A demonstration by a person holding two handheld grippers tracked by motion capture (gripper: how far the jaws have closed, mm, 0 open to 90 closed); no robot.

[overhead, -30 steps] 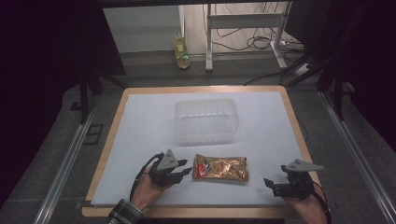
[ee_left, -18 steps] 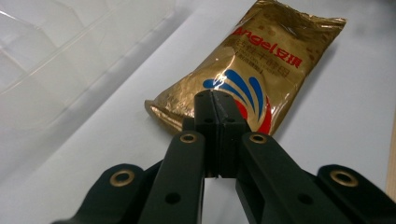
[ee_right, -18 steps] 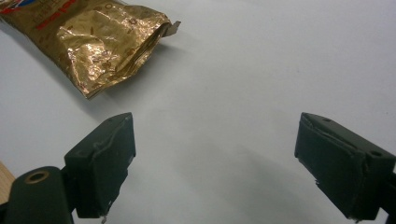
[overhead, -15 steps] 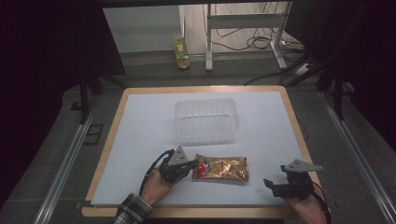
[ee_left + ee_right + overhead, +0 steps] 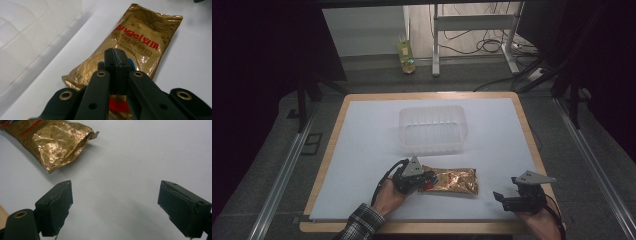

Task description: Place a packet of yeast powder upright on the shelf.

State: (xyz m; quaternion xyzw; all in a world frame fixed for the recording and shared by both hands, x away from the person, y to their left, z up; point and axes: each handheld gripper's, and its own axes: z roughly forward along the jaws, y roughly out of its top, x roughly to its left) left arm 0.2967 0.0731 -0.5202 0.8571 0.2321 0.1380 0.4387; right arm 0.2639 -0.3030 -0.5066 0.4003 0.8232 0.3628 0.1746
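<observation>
Left gripper [image 5: 115,53] clamped on near end of crinkled gold foil packet with red lettering [image 5: 135,42], jaws just closed, clear ribbed plastic tub [image 5: 432,129] beyond it on white sheet, packet's far end just ahead-left of right gripper [image 5: 115,207], jaws spread wide, nothing between.

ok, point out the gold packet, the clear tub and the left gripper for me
gold packet [image 5: 452,181], high view, middle of the foil
clear tub [image 5: 432,131], high view, ribbed floor
left gripper [image 5: 117,55], left gripper view, tips of the shut jaws
</observation>
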